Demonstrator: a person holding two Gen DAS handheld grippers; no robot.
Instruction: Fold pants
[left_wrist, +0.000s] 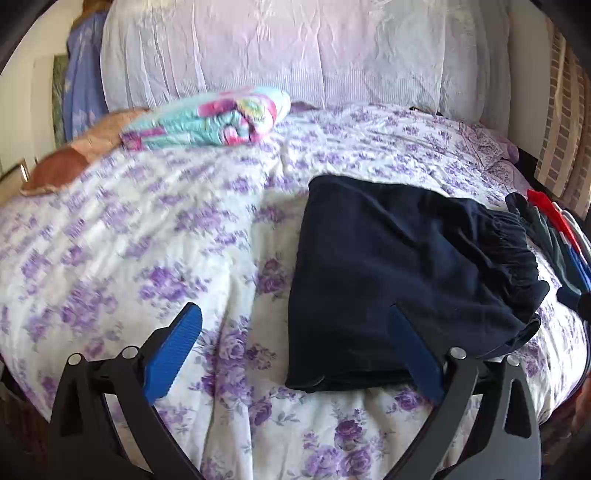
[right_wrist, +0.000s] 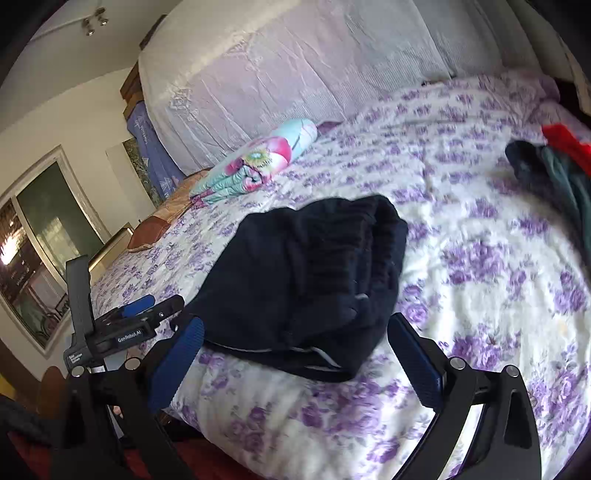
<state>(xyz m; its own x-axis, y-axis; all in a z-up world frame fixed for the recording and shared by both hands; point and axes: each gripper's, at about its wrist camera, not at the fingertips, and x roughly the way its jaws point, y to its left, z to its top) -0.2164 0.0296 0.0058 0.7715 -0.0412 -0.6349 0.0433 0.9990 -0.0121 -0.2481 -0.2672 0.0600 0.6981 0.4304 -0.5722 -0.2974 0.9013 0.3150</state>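
Dark navy pants (left_wrist: 399, 273) lie folded into a compact stack on the purple-flowered bedspread (left_wrist: 147, 229), elastic waistband at the right. They also show in the right wrist view (right_wrist: 306, 280). My left gripper (left_wrist: 295, 325) is open and empty, just short of the stack's near left corner, with its right finger (left_wrist: 413, 354) over the near edge. My right gripper (right_wrist: 295, 332) is open and empty, hovering at the stack's near edge. The left gripper's body (right_wrist: 122, 328) shows at the left of the right wrist view.
A folded colourful blanket (left_wrist: 214, 118) lies at the back by the white-covered headboard (left_wrist: 295, 51). A pile of dark, red and blue clothes (left_wrist: 554, 243) sits at the bed's right edge. An orange-brown cushion (left_wrist: 66, 162) lies at the far left.
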